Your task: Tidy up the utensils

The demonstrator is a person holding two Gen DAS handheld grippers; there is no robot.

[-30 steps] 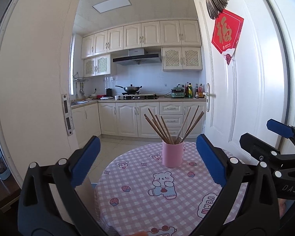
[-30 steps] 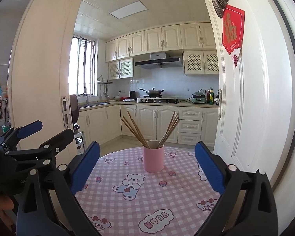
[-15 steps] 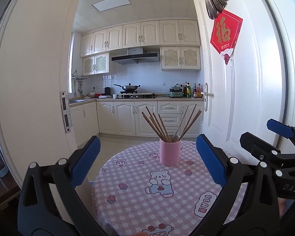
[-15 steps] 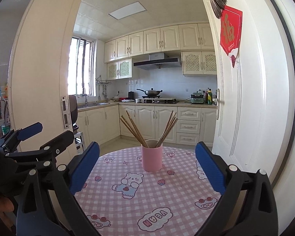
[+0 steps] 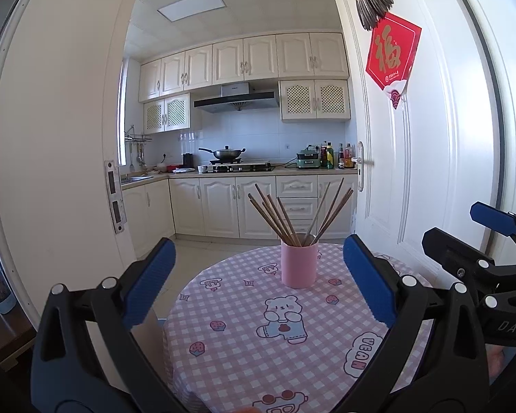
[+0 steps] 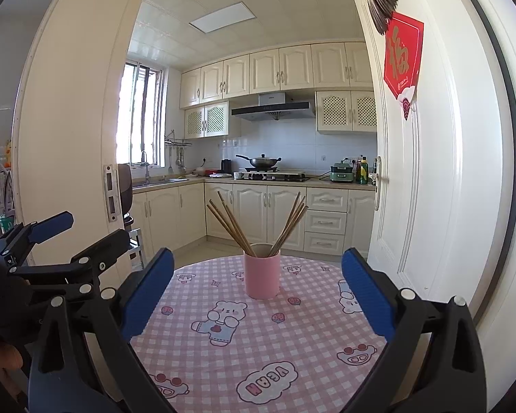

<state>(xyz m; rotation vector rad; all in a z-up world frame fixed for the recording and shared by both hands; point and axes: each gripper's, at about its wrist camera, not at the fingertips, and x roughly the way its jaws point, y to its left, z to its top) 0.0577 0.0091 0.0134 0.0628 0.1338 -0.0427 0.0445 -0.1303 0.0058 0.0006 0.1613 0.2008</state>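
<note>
Kitchen doorway ahead, and on the round table with the pink checked cloth (image 5: 244, 354) stands the pink cup (image 5: 298, 264), upright, wooden chopsticks (image 5: 285, 216) fanned out of it in two bunches. Left gripper (image 5: 258, 275) hangs short of it, fingers (image 5: 368, 282) spread wide, nothing between them, the cup sitting ahead and just inside the right-hand finger. Right gripper (image 6: 258, 278) likewise wide apart and empty, the cup dead centre ahead between its fingers, well clear of both. White door (image 5: 412, 158) with a red paper charm (image 5: 392, 56) stands open beyond the right-hand fingers; nothing blocks the way to the cup.
</note>
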